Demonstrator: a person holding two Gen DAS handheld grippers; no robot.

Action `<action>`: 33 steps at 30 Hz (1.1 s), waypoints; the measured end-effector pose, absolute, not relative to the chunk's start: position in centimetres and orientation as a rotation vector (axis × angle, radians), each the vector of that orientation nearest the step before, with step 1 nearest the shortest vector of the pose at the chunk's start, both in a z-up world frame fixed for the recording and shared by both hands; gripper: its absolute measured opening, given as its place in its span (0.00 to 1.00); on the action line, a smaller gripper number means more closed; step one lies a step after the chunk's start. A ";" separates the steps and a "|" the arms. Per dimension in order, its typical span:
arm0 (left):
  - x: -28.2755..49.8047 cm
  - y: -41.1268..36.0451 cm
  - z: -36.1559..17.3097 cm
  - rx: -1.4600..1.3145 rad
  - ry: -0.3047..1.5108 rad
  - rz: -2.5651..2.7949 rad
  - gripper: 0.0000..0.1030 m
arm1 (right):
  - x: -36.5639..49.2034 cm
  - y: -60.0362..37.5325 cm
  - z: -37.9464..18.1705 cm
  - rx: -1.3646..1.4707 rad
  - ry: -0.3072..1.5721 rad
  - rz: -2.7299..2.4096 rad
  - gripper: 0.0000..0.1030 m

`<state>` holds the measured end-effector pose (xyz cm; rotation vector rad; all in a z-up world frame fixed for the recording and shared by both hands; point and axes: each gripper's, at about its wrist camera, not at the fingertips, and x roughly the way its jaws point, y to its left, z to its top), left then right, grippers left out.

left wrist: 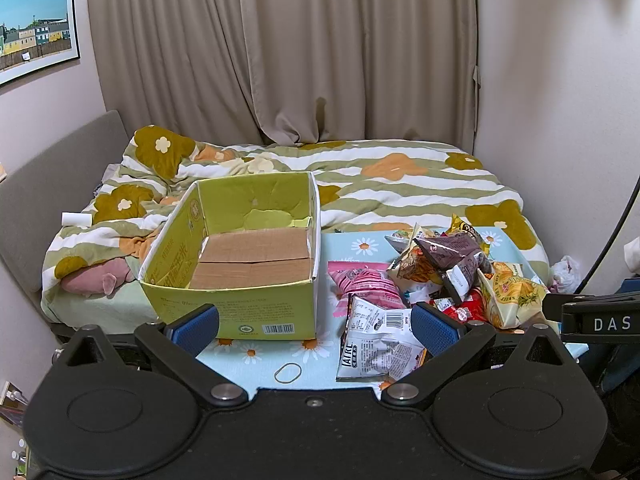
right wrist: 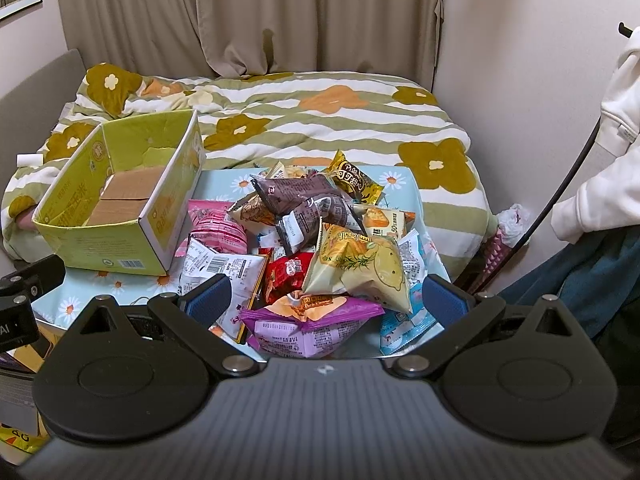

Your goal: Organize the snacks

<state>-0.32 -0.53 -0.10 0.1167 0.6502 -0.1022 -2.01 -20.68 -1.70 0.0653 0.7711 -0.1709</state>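
Left wrist view: my left tongs [left wrist: 315, 326] spread wide, blue pads [left wrist: 434, 328] bare, nothing gripped.
Right wrist view: my right tongs [right wrist: 326, 300] also wide apart, nothing between the fingers, held low just in front of the snack pile.
Box: green cardboard box [left wrist: 236, 256], top open, bare brown floor inside; straight ahead of left tongs, ahead-left of right ones. Chinese print on side wall, barcode on near wall; small text unreadable.
Snack pile: heap of packets [right wrist: 320, 240] on the daisy-print cloth [left wrist: 256, 356], right of box, directly ahead of right tongs.
Readable writing: yellow-brown packet [right wrist: 354, 178] at far end reads "Pillow..." plus Chinese; orange-white packet [right wrist: 384, 220] shows "50%"; purple packet [right wrist: 308, 320] nearest me, upside-down digits, too small to read.
White packet: barcode side up [left wrist: 378, 340], letters like "IAIRE", touching my left tongs' right finger.
Pink packet: [left wrist: 368, 284] lying between box and heap.
Rubber band: [left wrist: 288, 372] loose on cloth, between left fingers.
Other rig: black clamp marked "DAS" [left wrist: 600, 322] at right edge.
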 end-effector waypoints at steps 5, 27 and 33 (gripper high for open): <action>-0.3 -0.6 0.0 0.122 0.653 -0.101 1.00 | -2.0 -20.6 -1.7 0.064 0.772 -0.171 1.00; -0.2 -0.5 0.2 0.104 0.661 -0.111 1.00 | -2.0 -20.6 -1.7 0.063 0.771 -0.171 1.00; -0.2 -0.5 0.2 0.103 0.658 -0.114 1.00 | -1.9 -20.7 -1.8 0.065 0.770 -0.169 1.00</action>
